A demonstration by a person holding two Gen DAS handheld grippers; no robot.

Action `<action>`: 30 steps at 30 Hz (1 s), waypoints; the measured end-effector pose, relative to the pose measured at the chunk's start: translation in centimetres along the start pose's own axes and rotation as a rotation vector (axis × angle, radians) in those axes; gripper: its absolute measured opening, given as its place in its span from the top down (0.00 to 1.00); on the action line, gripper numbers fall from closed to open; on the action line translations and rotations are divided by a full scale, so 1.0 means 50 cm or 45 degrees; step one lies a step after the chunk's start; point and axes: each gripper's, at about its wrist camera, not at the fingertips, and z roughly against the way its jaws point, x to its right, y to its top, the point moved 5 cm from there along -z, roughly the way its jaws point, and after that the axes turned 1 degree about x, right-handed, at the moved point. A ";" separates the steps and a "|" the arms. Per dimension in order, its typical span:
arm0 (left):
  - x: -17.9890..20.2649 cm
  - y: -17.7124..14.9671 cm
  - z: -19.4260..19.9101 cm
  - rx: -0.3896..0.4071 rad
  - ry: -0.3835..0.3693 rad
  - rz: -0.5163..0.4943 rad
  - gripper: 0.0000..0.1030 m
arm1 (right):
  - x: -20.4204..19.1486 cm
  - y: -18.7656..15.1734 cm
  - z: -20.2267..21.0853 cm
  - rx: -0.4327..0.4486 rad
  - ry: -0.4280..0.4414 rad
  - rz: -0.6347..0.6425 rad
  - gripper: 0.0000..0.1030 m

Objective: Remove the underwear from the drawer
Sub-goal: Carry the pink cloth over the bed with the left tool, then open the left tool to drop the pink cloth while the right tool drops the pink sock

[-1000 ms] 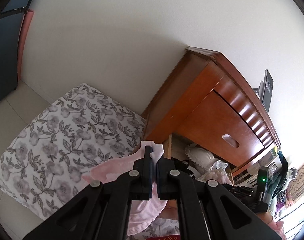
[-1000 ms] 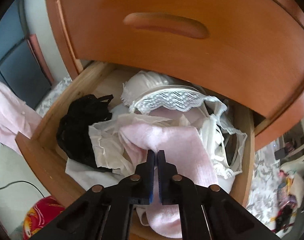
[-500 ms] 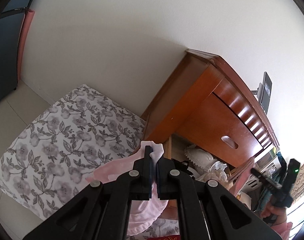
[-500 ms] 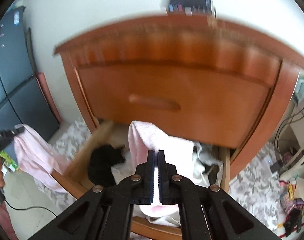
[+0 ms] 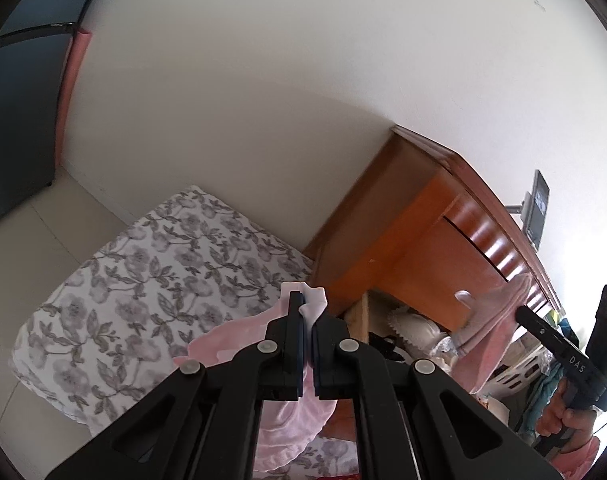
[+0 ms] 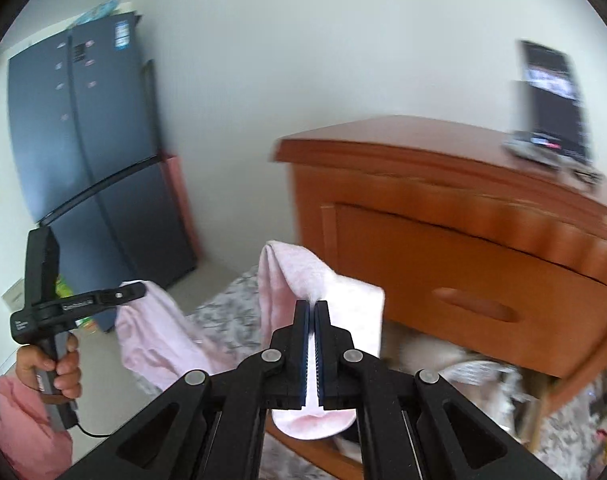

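My left gripper point(image 5: 309, 314) is shut on a pale pink piece of underwear point(image 5: 239, 338) that hangs over the floral mattress point(image 5: 151, 280). My right gripper point(image 6: 312, 306) is shut on a second pink piece of underwear point(image 6: 299, 276), held up in front of the wooden dresser point(image 6: 463, 248). Its bottom drawer point(image 5: 361, 312) is open and holds a white lace bra point(image 5: 415, 326) and a black garment point(image 5: 383, 346). In the left wrist view the right gripper point(image 5: 521, 314) shows at the far right with pink cloth point(image 5: 499, 332) draped from it. In the right wrist view the left gripper point(image 6: 137, 290) shows at the left with its pink cloth point(image 6: 155, 336).
A dark fridge point(image 6: 91, 152) stands by the wall at the left. A phone on a stand point(image 6: 551, 96) sits on the dresser top. A person's hand point(image 6: 59, 368) grips the left handle. White baskets and clutter point(image 5: 519, 372) lie right of the drawer.
My right gripper has lifted the pink piece up out of the drawer and swung left, away from the dresser. My left gripper has kept its hold and barely moved.
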 end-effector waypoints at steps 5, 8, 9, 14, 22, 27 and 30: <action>-0.048 0.005 0.015 0.002 0.054 0.017 0.98 | -0.106 -0.001 -0.100 -0.070 0.111 0.048 0.97; -0.078 0.006 0.016 -0.008 0.089 0.022 0.98 | -0.157 -0.012 -0.170 -0.145 0.137 0.074 0.97; -0.086 0.006 0.014 -0.011 0.099 0.026 0.98 | -0.172 -0.017 -0.195 -0.180 0.144 0.081 0.97; -0.129 0.003 -0.013 -0.051 0.152 0.039 0.98 | -0.229 -0.046 -0.316 -0.324 0.150 0.092 0.97; -0.191 -0.049 -0.118 -0.202 0.222 0.093 0.97 | -0.255 -0.185 -0.441 -0.570 0.065 0.133 0.97; -0.202 -0.094 -0.173 -0.315 0.243 0.109 0.97 | -0.243 -0.235 -0.474 -0.659 0.015 0.118 0.93; -0.207 -0.111 -0.193 -0.368 0.247 0.137 0.88 | -0.234 -0.244 -0.478 -0.674 0.010 0.095 0.93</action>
